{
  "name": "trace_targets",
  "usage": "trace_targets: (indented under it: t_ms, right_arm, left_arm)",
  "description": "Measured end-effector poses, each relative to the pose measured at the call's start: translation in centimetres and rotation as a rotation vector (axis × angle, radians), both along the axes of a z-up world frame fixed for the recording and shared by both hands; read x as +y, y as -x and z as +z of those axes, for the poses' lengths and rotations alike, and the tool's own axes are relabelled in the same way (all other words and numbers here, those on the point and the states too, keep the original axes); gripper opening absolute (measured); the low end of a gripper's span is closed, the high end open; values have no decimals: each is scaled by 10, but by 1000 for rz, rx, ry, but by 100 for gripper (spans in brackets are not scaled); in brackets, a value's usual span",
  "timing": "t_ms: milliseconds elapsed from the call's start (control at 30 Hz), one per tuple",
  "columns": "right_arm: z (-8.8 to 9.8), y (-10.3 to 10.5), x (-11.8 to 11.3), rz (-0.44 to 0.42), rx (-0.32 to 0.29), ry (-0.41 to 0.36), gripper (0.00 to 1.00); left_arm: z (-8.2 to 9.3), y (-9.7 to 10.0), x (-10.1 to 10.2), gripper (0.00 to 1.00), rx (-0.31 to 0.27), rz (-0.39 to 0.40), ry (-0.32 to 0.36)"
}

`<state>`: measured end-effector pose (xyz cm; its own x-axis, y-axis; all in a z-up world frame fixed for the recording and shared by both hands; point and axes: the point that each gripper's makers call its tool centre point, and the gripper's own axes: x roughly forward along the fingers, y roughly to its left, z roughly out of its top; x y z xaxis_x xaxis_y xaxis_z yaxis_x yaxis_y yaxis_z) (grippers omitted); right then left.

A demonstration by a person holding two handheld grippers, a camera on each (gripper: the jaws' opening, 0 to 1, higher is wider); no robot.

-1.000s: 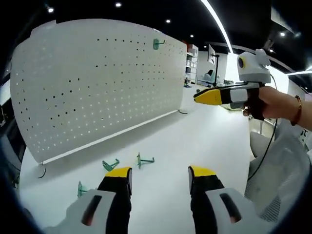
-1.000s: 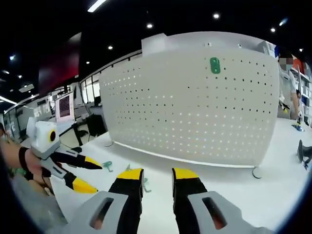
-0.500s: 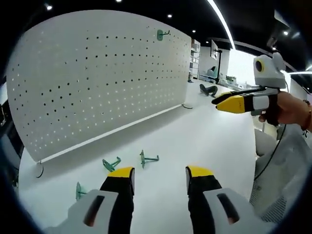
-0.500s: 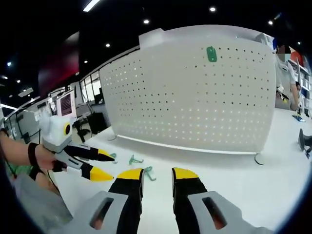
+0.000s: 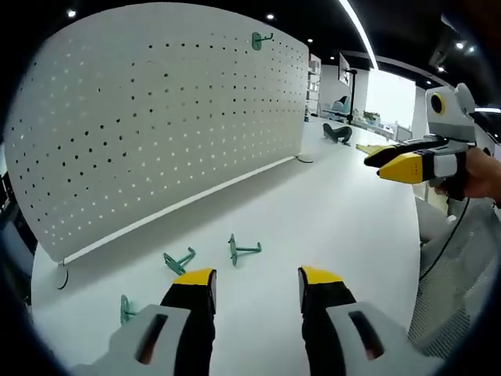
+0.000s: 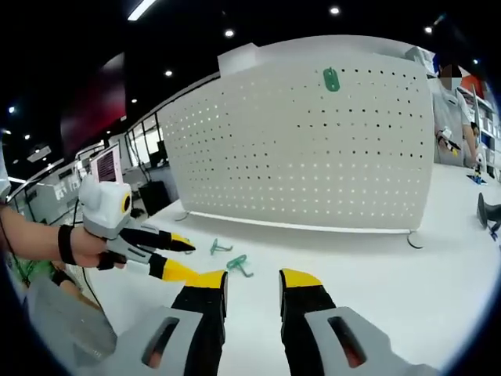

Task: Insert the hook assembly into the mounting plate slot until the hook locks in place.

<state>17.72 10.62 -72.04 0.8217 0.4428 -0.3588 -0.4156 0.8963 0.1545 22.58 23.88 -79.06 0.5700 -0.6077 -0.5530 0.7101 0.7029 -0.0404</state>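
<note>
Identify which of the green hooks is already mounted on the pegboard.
The green hook high on the pegboard, near its top edge; the other three lie loose on the table.

I see a dark ceiling (image 6: 94,47) with spot lights above, shelving (image 5: 311,94) far ahead of my left tool, a white tabletop (image 5: 337,211) beneath.

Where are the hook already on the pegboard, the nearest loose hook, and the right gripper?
mounted hook (image 5: 257,40), left gripper view, on its green base.
loose hook (image 5: 234,249), left gripper view, on its flat plate.
right gripper (image 5: 385,160), left gripper view, between its yellow tips.
</note>
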Motion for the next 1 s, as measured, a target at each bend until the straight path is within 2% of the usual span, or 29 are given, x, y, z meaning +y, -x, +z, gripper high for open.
trace_targets:
  t_ms: [167, 267, 500, 667, 767, 1000]
  right_arm:
    - [-4, 6, -4, 2, 13, -3, 26]
    - [-5, 9, -5, 9, 13, -7, 25]
    - [-9, 13, -6, 3, 21, -17, 25]
    - [-8, 14, -6, 2, 14, -6, 24]
    - [-6, 13, -4, 5, 7, -16, 24]
    - [-11, 18, 1, 18, 19, -19, 24]
  left_arm:
    - [-7, -1, -1, 40, 14, -9, -20]
    - [-13, -1, 0, 37, 41, 1, -25]
    - [-19, -6, 0, 36, 55, -3, -48]
    - [-25, -11, -3, 31, 73, 3, -62]
    - [-26, -12, -10, 35, 71, -31, -61]
    - [-31, -21, -12, 32, 79, -21, -82]
